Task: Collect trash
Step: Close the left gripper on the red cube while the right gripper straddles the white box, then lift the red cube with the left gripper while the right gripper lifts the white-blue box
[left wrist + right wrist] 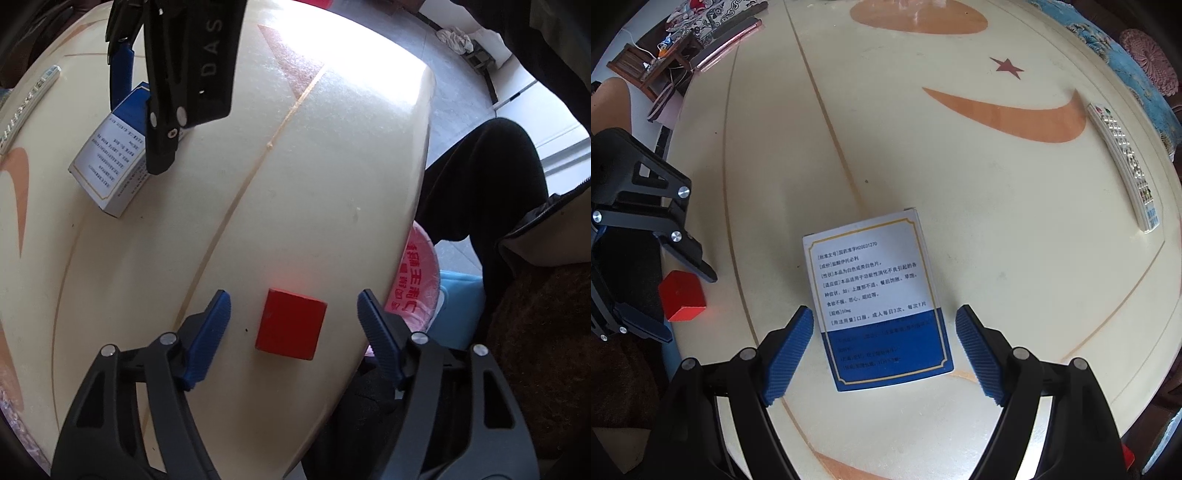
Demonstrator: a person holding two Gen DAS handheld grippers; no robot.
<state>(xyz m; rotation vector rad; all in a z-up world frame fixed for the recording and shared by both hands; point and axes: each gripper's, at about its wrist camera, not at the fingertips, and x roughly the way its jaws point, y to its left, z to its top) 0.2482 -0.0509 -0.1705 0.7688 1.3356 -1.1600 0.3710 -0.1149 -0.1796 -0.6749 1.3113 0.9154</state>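
Two tools hang over the desk (997,206), each spread apart around one item.
Left tool (293,308) straddles the red cube (291,324) at lower centre, pads clear of it. Right tool (884,319) brackets the box (875,295) at lower centre, pads not touching. A remote (1123,162) lies at the right edge; a pink bag (415,284) sits beyond the desk's rim.

"DAS" on right claw (147,125) (maybe cropped)
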